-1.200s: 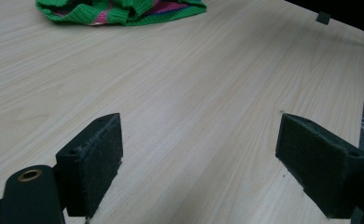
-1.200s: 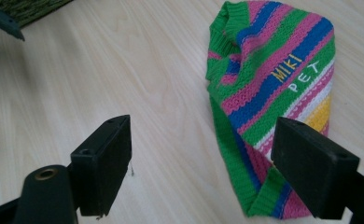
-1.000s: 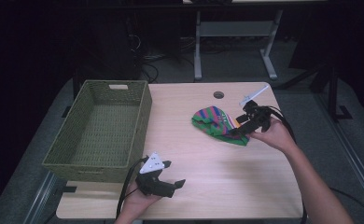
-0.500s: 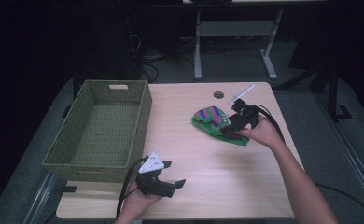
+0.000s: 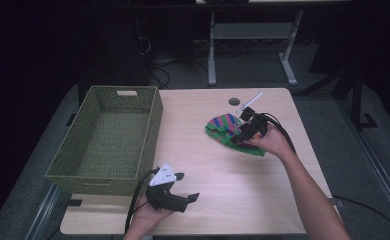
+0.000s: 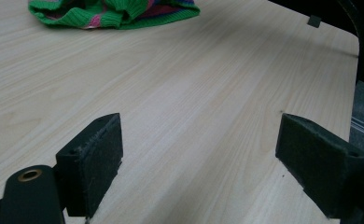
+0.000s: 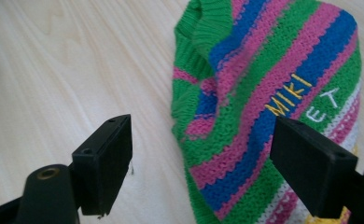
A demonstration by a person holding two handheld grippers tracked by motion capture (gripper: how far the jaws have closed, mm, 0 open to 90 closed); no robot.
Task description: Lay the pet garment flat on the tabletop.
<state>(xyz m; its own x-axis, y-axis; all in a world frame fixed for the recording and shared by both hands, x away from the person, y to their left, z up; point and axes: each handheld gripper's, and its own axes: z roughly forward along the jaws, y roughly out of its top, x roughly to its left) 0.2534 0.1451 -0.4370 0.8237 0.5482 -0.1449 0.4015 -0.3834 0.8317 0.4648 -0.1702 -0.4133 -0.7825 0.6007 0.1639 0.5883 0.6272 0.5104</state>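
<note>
The wooden table (image 5: 223, 170) carries everything, and the woven green basket (image 5: 108, 137) standing on its left part serves as the landmark: it stands empty, open side up, probably ready to take the garment. Well to the right of the basket, toward the table's far right part, lies the striped knitted garment (image 5: 228, 130), bunched flat in green, pink and blue bands. The right gripper (image 5: 243, 136) hangs right over its near edge, jaws spread wide and holding nothing, one jaw over bare wood and the other above the knit, apparently lined up to pinch a fold. Just in front of the basket's near corner, the left gripper (image 5: 180, 192) idles low over bare table, jaws wide open and empty. Yellow stitching on the garment reads "MIKI" (image 7: 290, 93), with white letters "ET" beside it.
</note>
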